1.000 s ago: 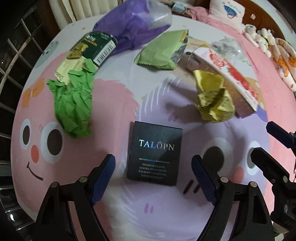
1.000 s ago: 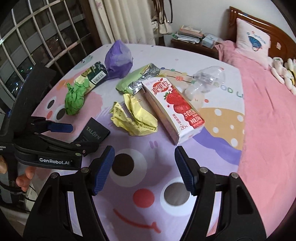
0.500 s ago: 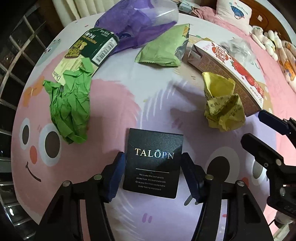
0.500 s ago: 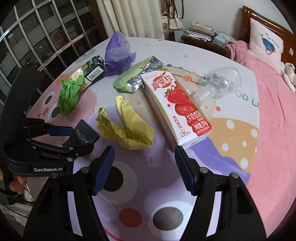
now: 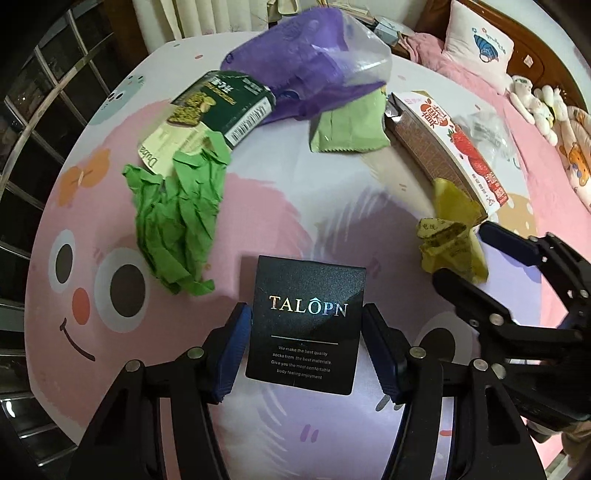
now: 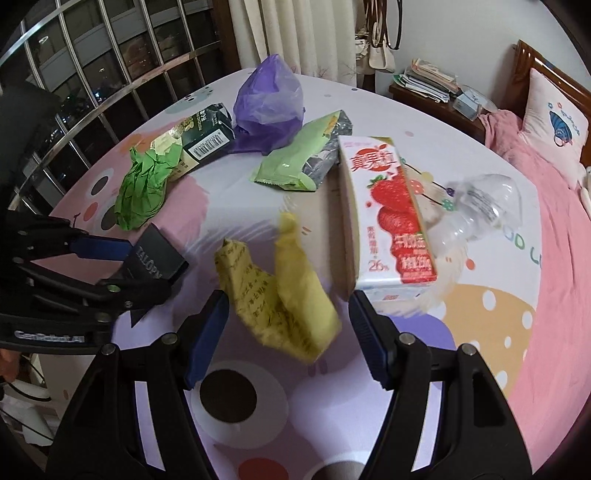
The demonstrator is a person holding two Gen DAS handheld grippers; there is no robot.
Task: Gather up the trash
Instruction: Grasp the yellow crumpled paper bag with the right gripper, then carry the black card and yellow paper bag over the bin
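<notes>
Left gripper (image 5: 306, 332) pinches the black card (image 5: 308, 321) by its side edges. Right gripper (image 6: 286, 332) wide, empty, yellow wrapper (image 6: 280, 291) between its fingers. Nothing bagged; all litter still out ahead.

A home bedroom: bed (image 6: 554, 236), pillow (image 6: 554, 125), curtains (image 6: 295, 33).

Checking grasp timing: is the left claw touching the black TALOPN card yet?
Touching. In the left wrist view both blue pads of the left claw sit flush against the side edges of the black TALOPN card, with no gap showing.
</notes>
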